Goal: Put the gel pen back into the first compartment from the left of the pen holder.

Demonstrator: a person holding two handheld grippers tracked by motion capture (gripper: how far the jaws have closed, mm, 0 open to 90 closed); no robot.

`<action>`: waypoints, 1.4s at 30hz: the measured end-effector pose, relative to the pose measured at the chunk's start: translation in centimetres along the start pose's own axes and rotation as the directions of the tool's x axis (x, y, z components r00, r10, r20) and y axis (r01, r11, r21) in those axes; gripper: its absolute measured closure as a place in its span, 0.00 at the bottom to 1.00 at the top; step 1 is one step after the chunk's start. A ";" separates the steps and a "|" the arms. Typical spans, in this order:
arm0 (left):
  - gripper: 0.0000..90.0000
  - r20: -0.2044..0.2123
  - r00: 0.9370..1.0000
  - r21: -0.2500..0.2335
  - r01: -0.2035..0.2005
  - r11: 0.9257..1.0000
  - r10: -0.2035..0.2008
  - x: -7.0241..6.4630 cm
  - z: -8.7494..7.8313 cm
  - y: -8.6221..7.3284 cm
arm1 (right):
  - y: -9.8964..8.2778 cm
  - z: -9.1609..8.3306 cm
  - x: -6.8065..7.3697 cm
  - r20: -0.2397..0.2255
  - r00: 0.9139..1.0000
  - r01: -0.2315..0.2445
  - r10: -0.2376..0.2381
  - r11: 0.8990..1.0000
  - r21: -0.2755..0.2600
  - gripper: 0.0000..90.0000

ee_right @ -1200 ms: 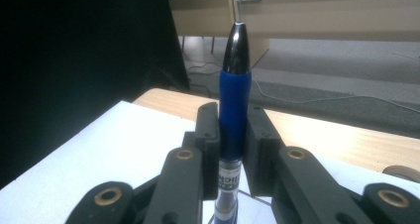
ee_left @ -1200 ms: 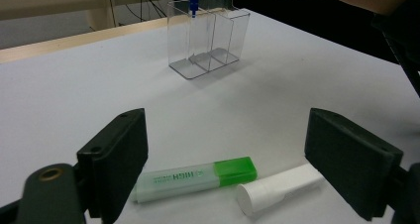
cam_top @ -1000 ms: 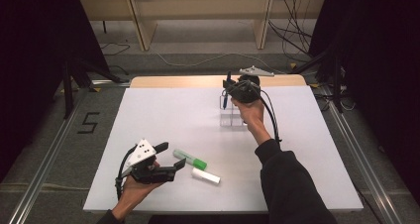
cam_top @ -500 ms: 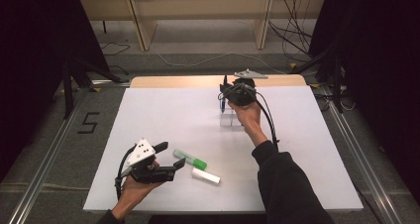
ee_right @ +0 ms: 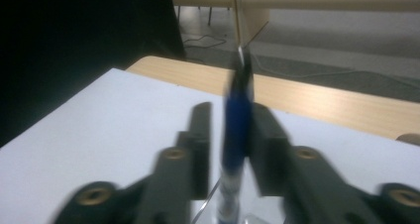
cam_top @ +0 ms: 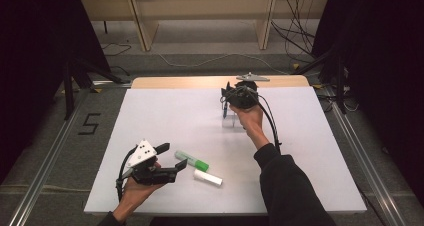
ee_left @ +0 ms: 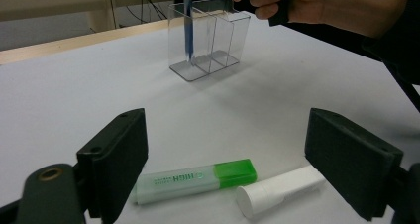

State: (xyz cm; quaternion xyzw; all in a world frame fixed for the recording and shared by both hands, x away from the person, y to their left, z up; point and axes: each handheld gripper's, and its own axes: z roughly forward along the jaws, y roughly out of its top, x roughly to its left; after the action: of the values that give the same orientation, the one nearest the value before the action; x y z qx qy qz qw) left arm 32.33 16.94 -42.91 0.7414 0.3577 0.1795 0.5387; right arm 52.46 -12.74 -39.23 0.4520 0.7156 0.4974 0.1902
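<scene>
High view, right tool (cam_top: 226,102): held over the clear plastic organiser (cam_top: 231,120) at the far middle of the white worktop (cam_top: 165,116), pointing down at it; a blue pen (cam_top: 225,108) stands upright below it.
High view, left tool (cam_top: 170,162): low at the near left, jaws wide apart with nothing between them, aimed toward the two markers.
High view, markers: a green highlighter (cam_top: 191,160) and a white marker (cam_top: 207,177) lie side by side, just beside the left tool.
Left gripper view, organiser (ee_left: 210,38): a clear box with compartments; the blue pen (ee_left: 188,26) stands upright in its left end compartment.
Left gripper view, markers: green highlighter (ee_left: 198,180) and white marker (ee_left: 277,190) lie on the worktop between the open jaws, untouched.
Right gripper view, pen (ee_right: 236,110): blurred, upright between the jaws.
Right gripper view, right tool (ee_right: 229,144): jaws have just been opening; a gap shows on the pen's left side, so the pads no longer press on it.
</scene>
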 end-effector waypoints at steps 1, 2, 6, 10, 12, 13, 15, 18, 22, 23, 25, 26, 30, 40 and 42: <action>0.18 0.003 1.000 0.002 0.004 1.000 -0.004 0.0 0.0 0.0 | 0.0 0.0 -0.1 -0.007 1.000 -0.014 0.014 1.000 0.008 0.61; 0.18 0.005 1.000 -0.004 0.016 1.000 -0.016 0.1 0.0 0.0 | 0.0 -0.1 0.0 0.003 1.000 -0.027 0.027 1.000 0.014 0.53; 0.18 0.002 1.000 -0.002 0.020 1.000 -0.020 0.3 -0.1 0.0 | -0.1 -1.1 -0.1 0.019 0.999 -0.041 0.041 0.999 0.019 0.38; 0.18 -0.001 1.000 -0.001 0.017 1.000 -0.017 0.2 -0.1 0.0 | -0.4 -2.3 -0.3 0.014 0.999 -0.033 0.033 0.999 0.010 0.34; 0.18 -0.003 1.000 0.001 0.018 1.000 -0.018 0.3 0.0 0.0 | -0.6 -3.1 -0.3 0.005 0.999 -0.033 0.033 0.999 0.003 0.33; 0.18 -0.004 1.000 0.001 0.018 1.000 -0.018 0.3 0.0 0.0 | -0.7 -3.4 -0.3 -0.002 1.000 -0.031 0.031 1.000 0.000 0.33; 0.18 -0.005 1.000 0.001 0.019 1.000 -0.019 0.3 0.0 0.0 | -0.8 -4.2 -0.3 -0.012 1.000 -0.022 0.021 1.000 -0.011 0.32; 0.17 -0.007 1.000 -0.002 0.024 1.000 -0.024 0.3 0.0 0.0 | -1.2 -5.3 -0.2 -0.037 0.999 -0.003 0.002 1.000 -0.015 0.31; 0.18 -0.011 1.000 -0.001 0.023 1.000 -0.023 0.4 0.0 0.0 | -1.8 -6.6 0.2 -0.078 0.997 0.014 -0.015 1.000 -0.015 0.30; 0.18 -0.011 1.000 -0.001 0.023 1.000 -0.023 0.4 0.0 0.0 | -2.0 -6.9 0.3 -0.088 0.996 0.017 -0.018 1.000 -0.015 0.30; 0.18 -0.012 1.000 0.002 0.021 1.000 -0.021 0.4 0.0 0.0 | -2.4 -7.4 0.4 -0.112 0.993 0.027 -0.029 0.999 -0.019 0.30; 0.18 -0.013 1.000 0.000 0.020 1.000 -0.020 0.4 0.0 0.0 | -2.6 -7.7 0.5 -0.121 0.992 0.029 -0.032 0.999 -0.020 0.30; 0.18 -0.015 1.000 0.001 0.023 1.000 -0.023 0.4 0.0 -0.1 | -3.6 -8.5 0.9 -0.146 0.989 0.033 -0.035 0.999 -0.014 0.29; 0.17 -0.022 1.000 0.011 0.009 1.000 -0.008 0.7 0.0 -0.1 | -5.6 -9.7 0.8 -0.167 0.984 0.065 -0.060 0.997 0.029 0.28; 0.17 -0.023 1.000 0.011 0.011 1.000 -0.011 0.7 0.0 -0.1 | -5.7 -9.9 0.8 -0.167 0.984 0.062 -0.056 0.998 0.029 0.28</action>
State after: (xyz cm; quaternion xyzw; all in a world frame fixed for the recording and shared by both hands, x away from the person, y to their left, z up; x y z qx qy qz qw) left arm 32.77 17.46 -43.09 0.7402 0.3689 0.1829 0.5316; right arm 42.25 -17.95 -39.84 0.3909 0.7504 0.5152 0.1366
